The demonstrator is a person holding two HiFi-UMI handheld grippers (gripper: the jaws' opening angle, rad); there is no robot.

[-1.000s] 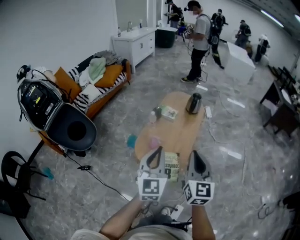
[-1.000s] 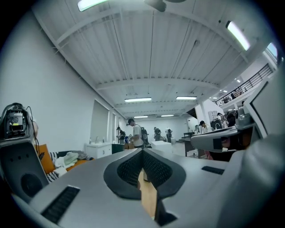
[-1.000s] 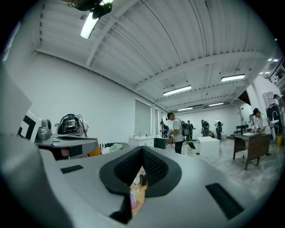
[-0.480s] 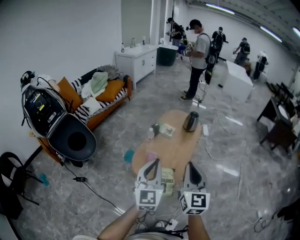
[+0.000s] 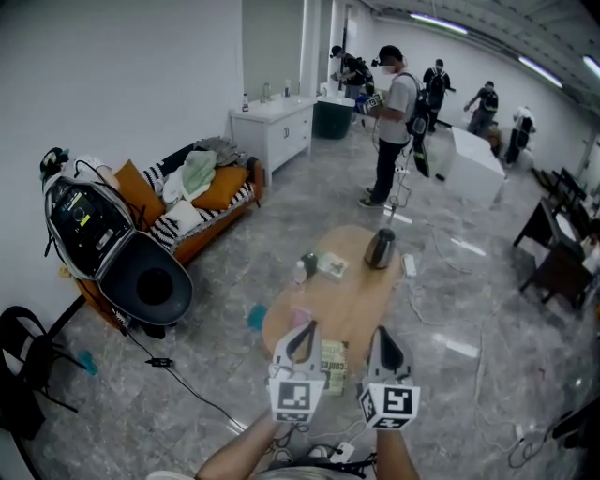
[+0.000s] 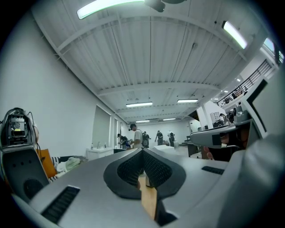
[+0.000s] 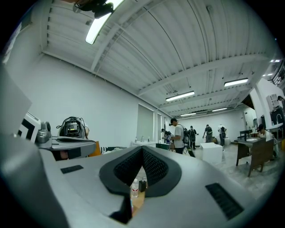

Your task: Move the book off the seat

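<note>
Two grippers: I see my left gripper (image 5: 302,333) and right gripper (image 5: 382,336) side by side, both pointing level.
Jaws: both pairs are pressed together and hold nothing.
Book: the book (image 5: 333,354) lies flat between the two grippers, lower than their tips, touching neither.
Table: the book is on the near end of the wooden table (image 5: 366,291).

Walls: a white wall (image 5: 122,75) is seen on the left.
Floor: grey marbled floor (image 5: 234,272), laid throughout.
Light: given by ceiling strip lamps (image 5: 441,23).
Furniture: an orange sofa (image 5: 220,192) and a white cabinet (image 5: 272,131) are set along that wall; an oval wooden table (image 5: 361,291) is placed mid-floor.
</note>
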